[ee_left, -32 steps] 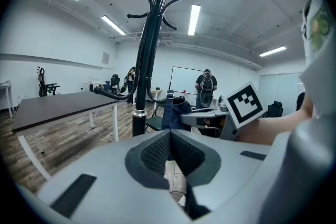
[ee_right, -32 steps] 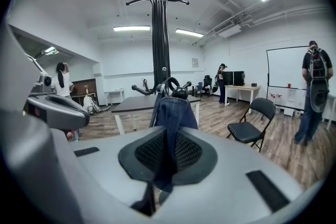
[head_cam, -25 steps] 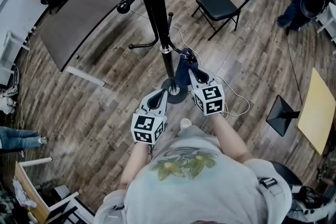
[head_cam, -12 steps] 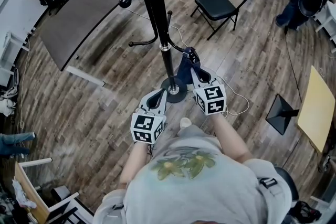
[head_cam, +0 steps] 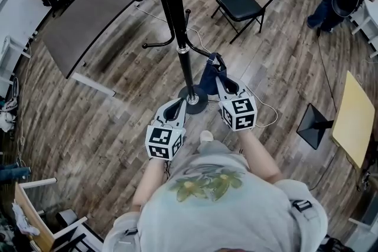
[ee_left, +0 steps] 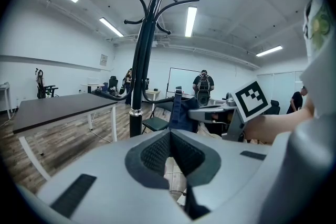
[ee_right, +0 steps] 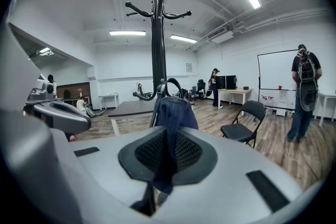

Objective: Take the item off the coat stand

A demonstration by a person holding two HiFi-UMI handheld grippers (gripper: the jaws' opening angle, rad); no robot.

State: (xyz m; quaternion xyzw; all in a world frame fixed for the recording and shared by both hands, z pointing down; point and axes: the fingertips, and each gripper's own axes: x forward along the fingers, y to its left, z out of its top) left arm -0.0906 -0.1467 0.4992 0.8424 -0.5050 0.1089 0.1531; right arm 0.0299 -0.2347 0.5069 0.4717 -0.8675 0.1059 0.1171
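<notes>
Two grippers: the right gripper (ee_right: 168,140) is clamped on a fold of blue denim; the left gripper (ee_left: 170,136) has its jaws pressed together with nothing between them, and only floor shows through the gap below.
Item: a blue denim item (head_cam: 208,75), of a kind I cannot name, hangs from the right gripper's jaws just beside the pole of the coat stand (head_cam: 177,15), over the right edge of the round base (head_cam: 193,100).
Stand: black, upright on the wood floor (head_cam: 118,121); the upper hooks that show carry nothing, and a low hook (head_cam: 201,51) reaches toward the denim.
Done, by judgement: the item is gripped and sits low on the stand, at most on the low hook.
Left, by judgement: draw the denim clear of the low hook and pole, then carry it well apart from the stand.
Hard to make out: a dark loop (ee_right: 169,85) arches over the top of the denim in the right gripper view; whether it belongs to the item or to the stand, and whether it is caught on the hook, I cannot tell.
Cut off: the stand's top leaves the upper edge of the head view.
Hidden: the denim's lower end, behind the right gripper's body.
Surroundings: a folding chair (head_cam: 245,3) and a dark table (head_cam: 88,15), both well apart from the stand.
</notes>
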